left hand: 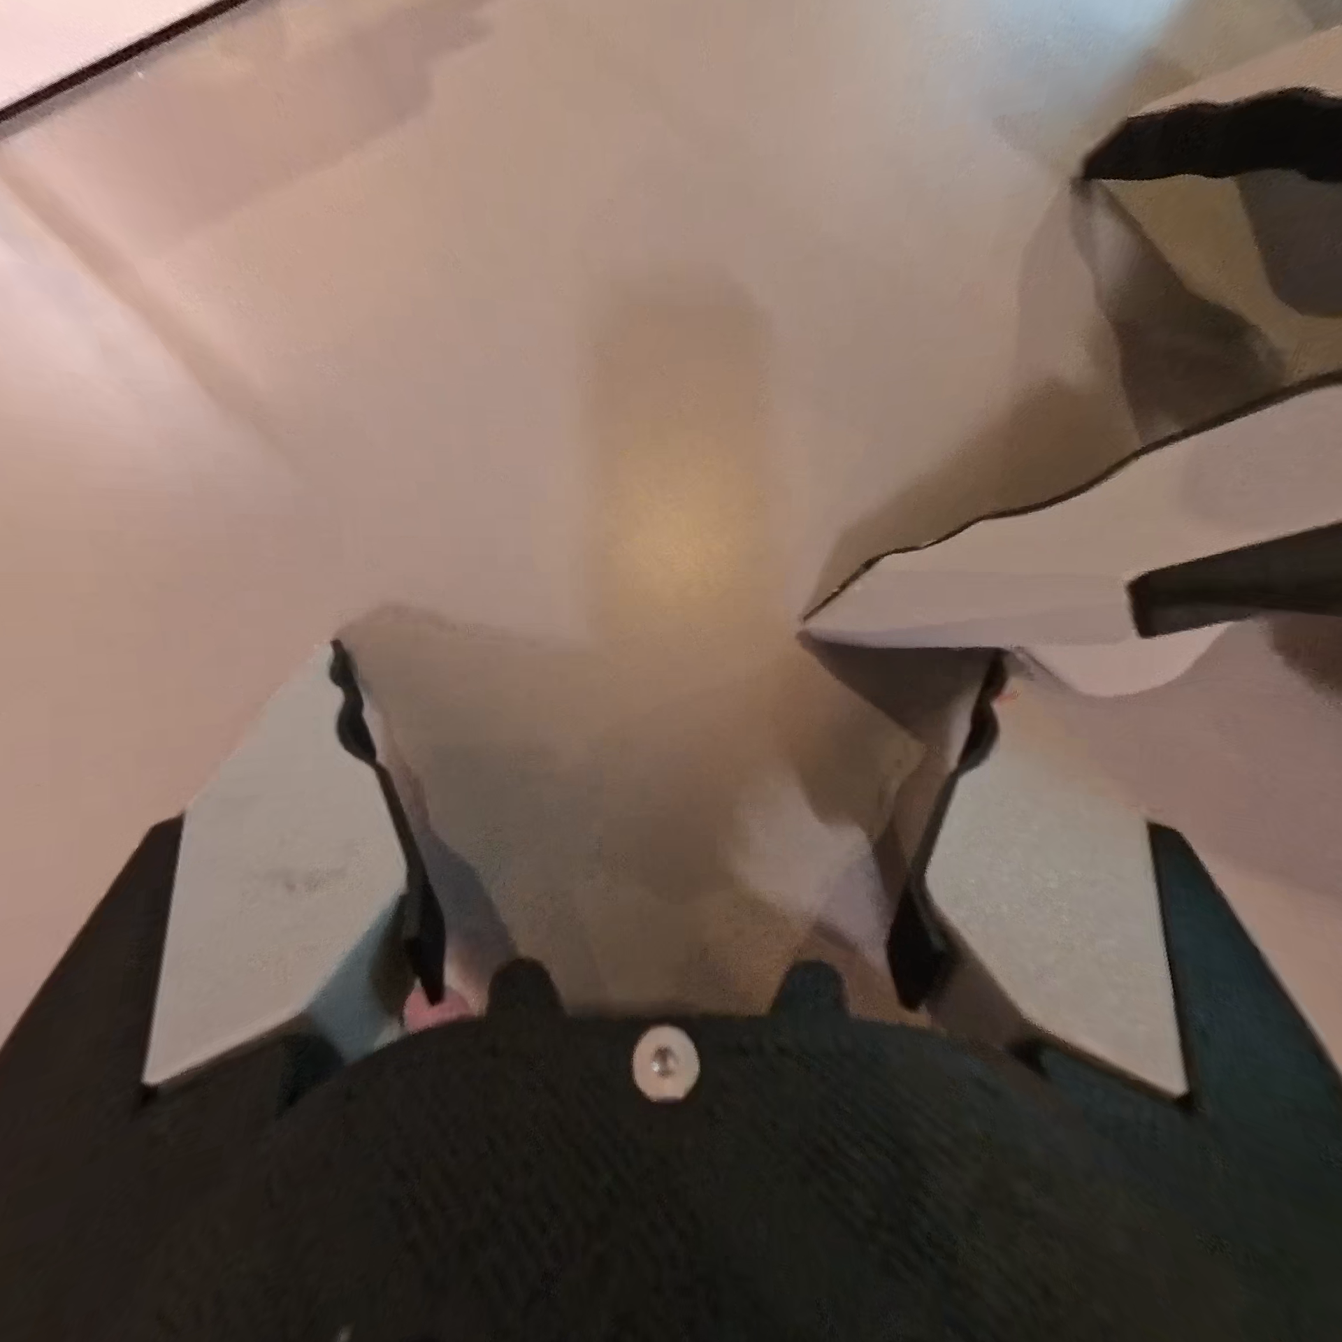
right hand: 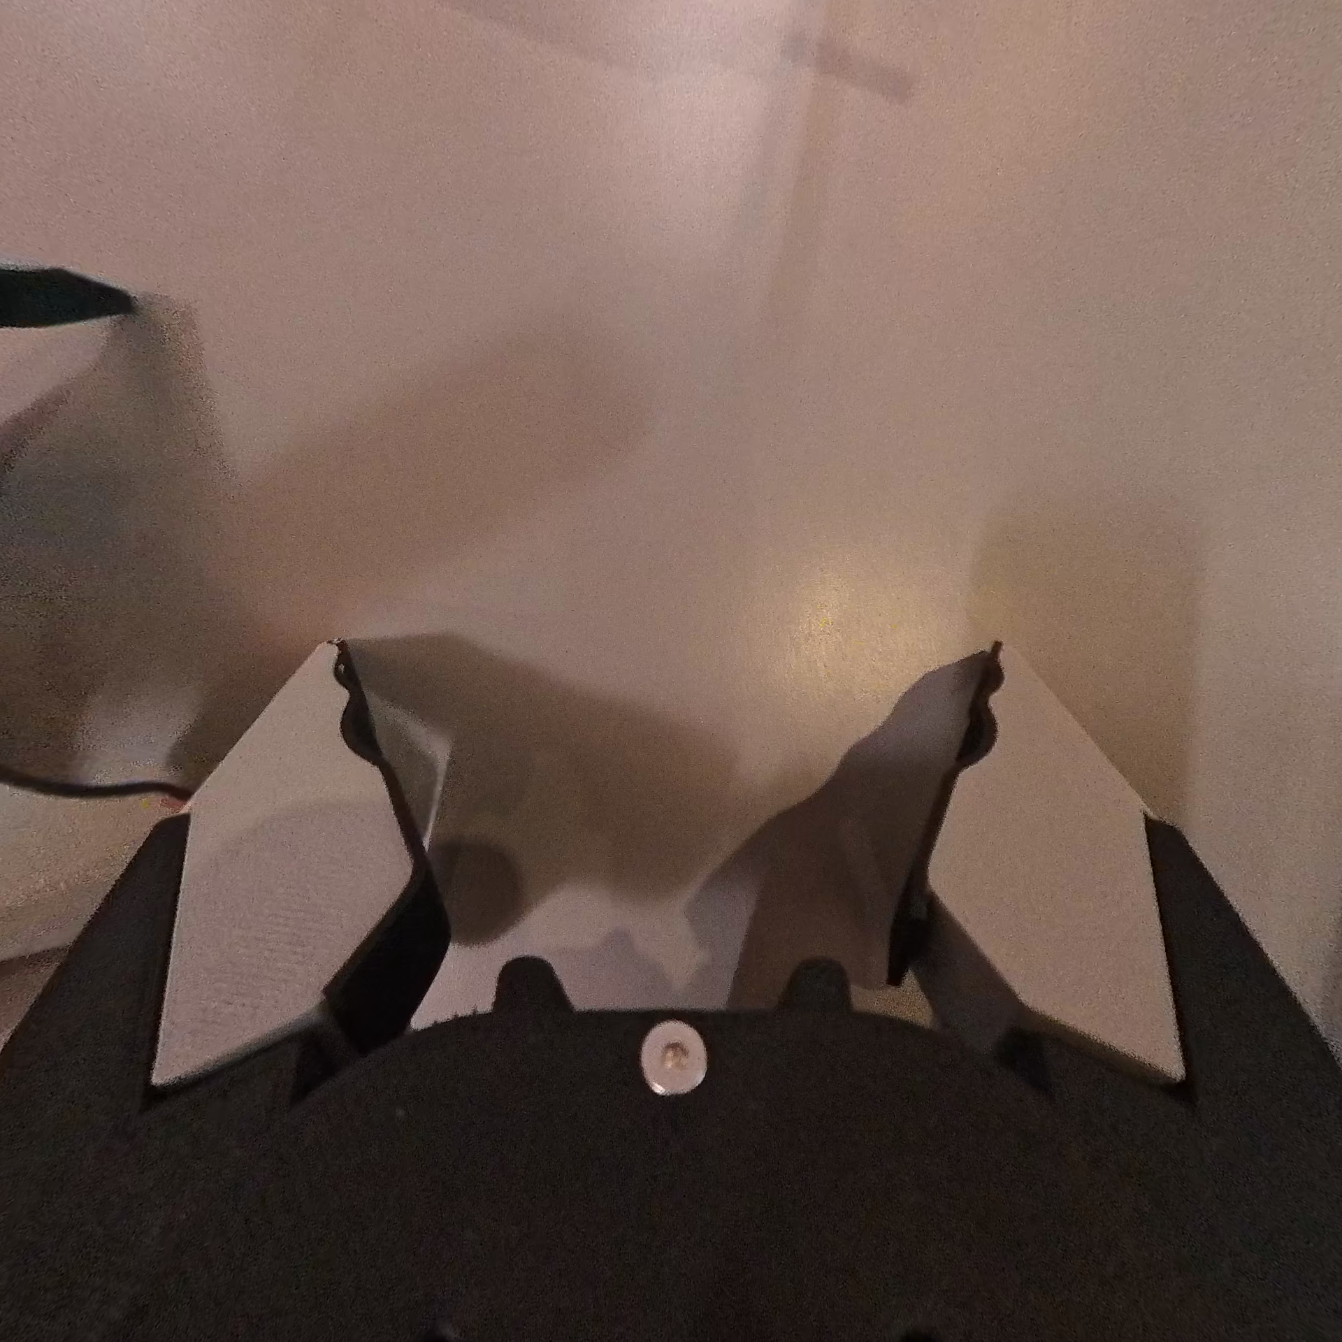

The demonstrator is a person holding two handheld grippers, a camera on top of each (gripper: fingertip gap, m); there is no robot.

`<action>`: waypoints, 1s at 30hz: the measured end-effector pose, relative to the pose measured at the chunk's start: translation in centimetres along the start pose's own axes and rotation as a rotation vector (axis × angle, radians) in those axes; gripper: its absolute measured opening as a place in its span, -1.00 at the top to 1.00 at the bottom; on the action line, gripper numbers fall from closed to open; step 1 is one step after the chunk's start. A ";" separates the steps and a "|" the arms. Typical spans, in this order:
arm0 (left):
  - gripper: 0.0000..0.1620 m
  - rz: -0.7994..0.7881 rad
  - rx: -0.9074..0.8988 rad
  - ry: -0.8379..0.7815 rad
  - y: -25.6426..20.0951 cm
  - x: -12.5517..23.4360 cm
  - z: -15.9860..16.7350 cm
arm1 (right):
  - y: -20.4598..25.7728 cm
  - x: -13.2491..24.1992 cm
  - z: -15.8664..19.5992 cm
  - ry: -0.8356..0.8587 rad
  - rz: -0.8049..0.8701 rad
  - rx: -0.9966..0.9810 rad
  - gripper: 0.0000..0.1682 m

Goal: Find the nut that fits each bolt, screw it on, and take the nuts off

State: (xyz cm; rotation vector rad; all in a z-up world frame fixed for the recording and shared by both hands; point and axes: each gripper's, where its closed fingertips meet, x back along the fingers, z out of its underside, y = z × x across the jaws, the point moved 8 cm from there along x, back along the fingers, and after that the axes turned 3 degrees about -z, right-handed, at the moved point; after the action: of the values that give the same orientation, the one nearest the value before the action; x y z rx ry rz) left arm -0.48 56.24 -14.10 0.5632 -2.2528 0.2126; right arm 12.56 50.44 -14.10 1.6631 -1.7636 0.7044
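No bolt or nut shows in either view. My left gripper (left hand: 668, 653) is open and empty, held close over the white table top (left hand: 436, 363); the view is blurred. My right gripper (right hand: 667, 643) is open and empty over the same white surface (right hand: 653, 290). In the left wrist view, one of the right gripper's white fingers (left hand: 1017, 581) reaches in from the right, close beside my left gripper's right fingertip. In the right wrist view, a black-tipped part of the left gripper (right hand: 65, 298) shows at the left edge.
The table's dark edge (left hand: 109, 62) runs across the far upper left of the left wrist view. A thin black cable (right hand: 94, 788) lies at the left in the right wrist view. A warm light patch (left hand: 675, 523) lies on the surface ahead.
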 end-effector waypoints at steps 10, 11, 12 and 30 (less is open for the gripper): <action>-0.72 0.047 -0.060 -0.003 0.5 -0.4 -0.9 | -1.4 -0.2 -0.4 -0.005 -0.070 0.050 -0.85; -0.48 0.033 -0.053 -0.015 0.9 0.2 -0.7 | -1.4 0.0 -0.3 -0.004 -0.077 0.075 -0.77; -0.20 0.028 -0.059 -0.039 1.3 0.9 -0.4 | -1.3 0.6 0.0 -0.019 -0.098 0.104 -0.54; -0.26 -0.458 -0.084 -0.320 4.4 27.9 13.7 | -4.9 24.7 10.5 -0.540 0.159 0.267 -0.08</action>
State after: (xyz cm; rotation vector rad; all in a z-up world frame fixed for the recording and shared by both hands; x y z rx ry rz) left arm -28.15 46.56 -2.68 1.1094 -2.3449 -0.2169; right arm 16.04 25.71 -3.10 2.0495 -2.2752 0.6163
